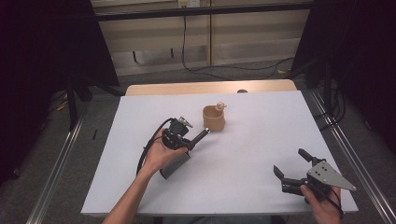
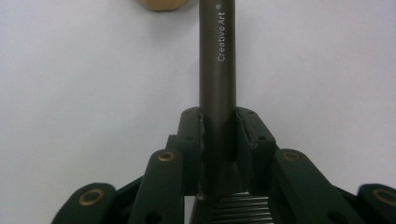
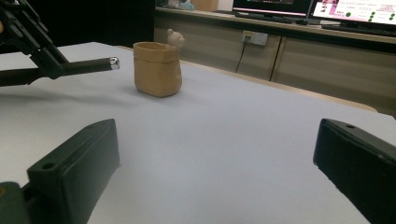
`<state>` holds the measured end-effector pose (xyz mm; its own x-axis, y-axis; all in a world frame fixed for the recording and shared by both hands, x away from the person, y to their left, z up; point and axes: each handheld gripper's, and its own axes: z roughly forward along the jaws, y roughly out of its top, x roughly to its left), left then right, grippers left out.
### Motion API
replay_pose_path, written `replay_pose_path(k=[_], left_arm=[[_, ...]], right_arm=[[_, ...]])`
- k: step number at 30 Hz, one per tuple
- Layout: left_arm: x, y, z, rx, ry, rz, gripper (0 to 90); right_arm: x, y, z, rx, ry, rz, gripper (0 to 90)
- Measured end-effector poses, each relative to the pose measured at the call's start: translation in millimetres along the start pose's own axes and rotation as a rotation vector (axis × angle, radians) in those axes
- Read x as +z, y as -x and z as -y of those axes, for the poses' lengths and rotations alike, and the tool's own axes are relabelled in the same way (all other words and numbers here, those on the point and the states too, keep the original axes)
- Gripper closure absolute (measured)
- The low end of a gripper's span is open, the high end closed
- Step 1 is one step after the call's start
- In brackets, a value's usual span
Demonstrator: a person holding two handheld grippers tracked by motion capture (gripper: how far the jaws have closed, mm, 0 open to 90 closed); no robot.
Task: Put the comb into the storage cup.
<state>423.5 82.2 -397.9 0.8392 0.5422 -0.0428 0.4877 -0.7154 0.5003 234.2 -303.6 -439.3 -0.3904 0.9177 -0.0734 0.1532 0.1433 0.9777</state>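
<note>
White tabletop (image 1: 243, 154) across most of the high view, wood edge peeking out along the top.

Left claw (image 1: 192, 141) sitting center-left in the high view, clamped tight on a dark pen (image 1: 201, 136). Same grip in the left claw view: pen (image 2: 217, 65) running straight up the middle of the frame, pinched between both jaws at the lower center, "Creative Art" printed on the barrel. Pen angled toward the upper right in the high view, tip just beside the cup's lower left edge, can't tell if touching. From the right claw view, pen (image 3: 79, 66) coming in level from the left edge, silver tip near the cup's rim but apart from it, clearly above the tabletop.

Right claw (image 1: 292, 167) parked in the lower right of the high view, jaws spread wide, nothing between them. Same in the right claw view, one jaw lower left and one lower right with bare tabletop in the gap.

Tan cup (image 1: 213, 118) standing upright around the upper middle of the high view, tiny figure perched on its rim. Also upper left of center in the right claw view (image 3: 157, 70), and just a sliver of it at the top edge of the left claw view (image 2: 159, 4).
</note>
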Motion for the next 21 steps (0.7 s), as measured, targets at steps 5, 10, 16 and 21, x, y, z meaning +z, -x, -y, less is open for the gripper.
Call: replay_pose_path(k=[5,10,16,21], left_arm=[[-10.1,-2.4,0.9,-0.006,0.043,0.010,73.1],[-19.3,-5.1,1.9,-0.014,0.065,0.014,73.1],[-25.2,-4.3,2.0,-0.002,0.074,0.016,73.1],[-30.7,3.0,1.0,0.044,0.070,0.035,73.1]], right_arm=[[-0.2,-0.3,-0.1,0.000,0.004,0.000,0.0],[-0.9,-0.2,-0.3,0.002,0.004,-0.001,0.0],[-2.3,-1.0,-1.1,0.002,0.023,-0.005,0.0],[-0.6,-1.0,-0.6,0.007,0.014,-0.009,0.0]])
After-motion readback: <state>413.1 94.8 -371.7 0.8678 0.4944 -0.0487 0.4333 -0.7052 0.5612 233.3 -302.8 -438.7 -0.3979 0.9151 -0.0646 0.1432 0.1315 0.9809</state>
